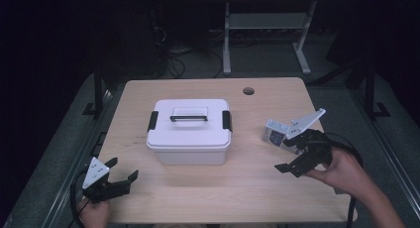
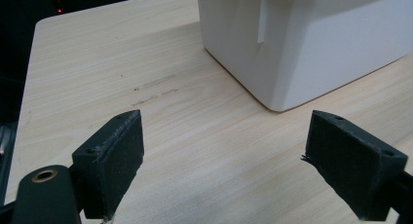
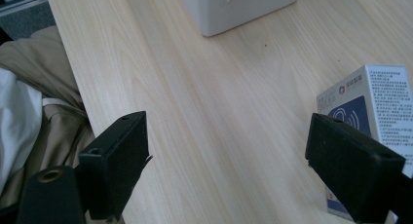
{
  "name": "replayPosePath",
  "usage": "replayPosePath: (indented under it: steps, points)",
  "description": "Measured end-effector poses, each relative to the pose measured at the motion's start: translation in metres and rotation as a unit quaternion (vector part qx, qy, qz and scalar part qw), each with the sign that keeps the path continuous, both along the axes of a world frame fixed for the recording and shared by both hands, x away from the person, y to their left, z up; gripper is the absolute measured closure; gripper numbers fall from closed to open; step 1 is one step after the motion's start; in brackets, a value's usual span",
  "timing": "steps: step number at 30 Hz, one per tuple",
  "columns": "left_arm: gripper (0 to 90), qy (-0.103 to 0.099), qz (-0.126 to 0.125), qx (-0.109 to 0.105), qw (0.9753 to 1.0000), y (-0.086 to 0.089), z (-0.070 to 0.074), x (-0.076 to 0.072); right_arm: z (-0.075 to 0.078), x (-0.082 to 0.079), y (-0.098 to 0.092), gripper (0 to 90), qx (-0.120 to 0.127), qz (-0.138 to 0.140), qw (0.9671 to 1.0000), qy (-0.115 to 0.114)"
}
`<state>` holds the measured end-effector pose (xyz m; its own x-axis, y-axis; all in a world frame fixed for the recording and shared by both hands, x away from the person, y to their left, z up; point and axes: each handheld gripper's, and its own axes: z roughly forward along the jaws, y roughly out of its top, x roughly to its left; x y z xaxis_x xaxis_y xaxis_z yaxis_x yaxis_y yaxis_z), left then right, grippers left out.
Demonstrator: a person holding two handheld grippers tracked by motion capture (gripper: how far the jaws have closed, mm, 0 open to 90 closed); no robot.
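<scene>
A white lidded storage box with a black handle and two black side latches stands at the middle of the wooden table; its near corner rises in the left gripper view. My left gripper rests open near the front left edge, nothing between its jaws. A small white carton with blue print lies right of the box. My right gripper is open just beside it, the carton lying against the right-hand jaw and not between the two.
A round cable hole sits near the table's far edge. A white desk frame and cables stand on the floor beyond. The person's lap in beige cloth lies past the front edge.
</scene>
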<state>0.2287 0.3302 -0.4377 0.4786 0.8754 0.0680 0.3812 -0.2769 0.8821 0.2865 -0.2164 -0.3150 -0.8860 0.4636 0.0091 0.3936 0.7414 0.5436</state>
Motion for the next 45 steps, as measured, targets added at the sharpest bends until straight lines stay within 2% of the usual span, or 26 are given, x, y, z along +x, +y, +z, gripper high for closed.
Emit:
replayPosePath:
  steps: [13,32,45]
  points:
    - [13.3,0.000,0.000,0.000,1.0000,0.001,0.000,0.000,0.028,0.018,0.034,15.8,-0.018,0.035,0.9992,-0.006]
    - [13.3,-0.002,-0.001,-0.005,1.0000,0.001,0.001,-0.002,0.040,0.044,0.079,16.0,-0.037,0.072,0.9967,-0.004]
    - [13.3,-0.001,0.000,-0.006,1.0000,0.003,0.001,-0.001,0.050,0.056,0.110,17.0,-0.032,0.098,0.9946,-0.010]
